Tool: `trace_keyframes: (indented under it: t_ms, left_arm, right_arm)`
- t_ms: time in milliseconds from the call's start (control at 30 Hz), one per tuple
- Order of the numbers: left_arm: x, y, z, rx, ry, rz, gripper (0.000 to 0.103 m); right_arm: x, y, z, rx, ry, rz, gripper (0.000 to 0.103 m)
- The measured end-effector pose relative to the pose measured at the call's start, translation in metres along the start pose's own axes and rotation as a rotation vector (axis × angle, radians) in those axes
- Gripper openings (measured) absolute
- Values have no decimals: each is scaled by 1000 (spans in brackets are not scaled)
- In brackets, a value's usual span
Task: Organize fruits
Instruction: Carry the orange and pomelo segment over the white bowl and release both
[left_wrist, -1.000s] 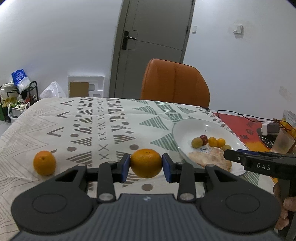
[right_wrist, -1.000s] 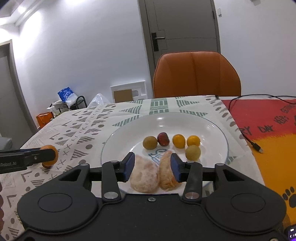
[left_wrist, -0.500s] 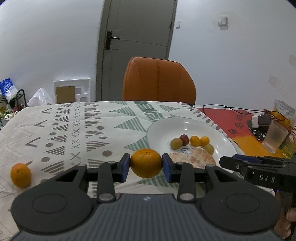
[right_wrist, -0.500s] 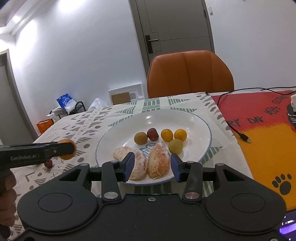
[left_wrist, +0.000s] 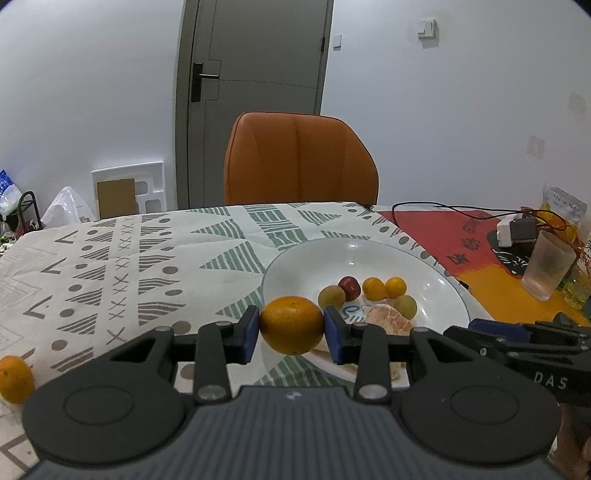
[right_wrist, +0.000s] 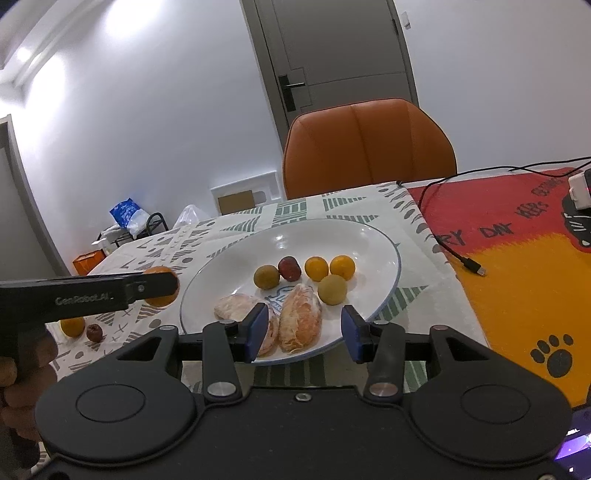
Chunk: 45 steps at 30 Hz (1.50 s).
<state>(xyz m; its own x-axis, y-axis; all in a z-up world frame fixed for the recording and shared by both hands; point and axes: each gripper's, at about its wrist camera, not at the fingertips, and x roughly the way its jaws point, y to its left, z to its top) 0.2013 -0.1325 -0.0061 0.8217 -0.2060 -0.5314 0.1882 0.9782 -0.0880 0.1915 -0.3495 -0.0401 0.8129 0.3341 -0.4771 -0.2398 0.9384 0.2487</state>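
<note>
Beside the white plate (left_wrist: 436, 258), smooth round orange (left_wrist: 291, 325) pinched in left jaws, right jaws spread, empty.

You are working in a home dining room. Evidence: table (left_wrist: 155, 258) under a patterned cloth, orange upholstered chair (left_wrist: 301, 158) pulled up to it, grey interior door (left_wrist: 255, 92) with lever handle, wall switch (left_wrist: 427, 28), drinking glass (left_wrist: 546, 266), plastic bags (right_wrist: 127, 216) on a floor rack.

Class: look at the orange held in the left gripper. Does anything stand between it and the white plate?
Nothing visible does. The orange in the left gripper hangs beside the plate's near-left rim, with only bare tablecloth between them.
</note>
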Motion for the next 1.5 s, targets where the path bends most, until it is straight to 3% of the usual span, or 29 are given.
trace_keyframes:
  t_ms: [400,533,767,1067,1133,1267,1500]
  left_arm:
    - [21,-9,10,28,14,12,36]
    - [18,-11,13,39,-23,36,40]
    - [10,-2,11,26,-11,56,43]
    - [-10,18,7,-14,-20,96,57]
    - [-17,23,5,-17,-21,107,64]
    - [-29,32,2,-26,-34,128,73]
    - [-49,45,-3,-33,-67,140,84]
  right_arm:
    - [0,-10,2,28,-10,-2,46]
    - [-1,-11,2,30,-12,2,46]
    - [-1,-4,2,30,-9,32,46]
    - [0,14,1,9,-3,58,48]
    - [0,19,1,2,-3,61,54]
    - [1,28,1,-7,-2,71,55]
    - [0,43,0,-21,-11,81,74]
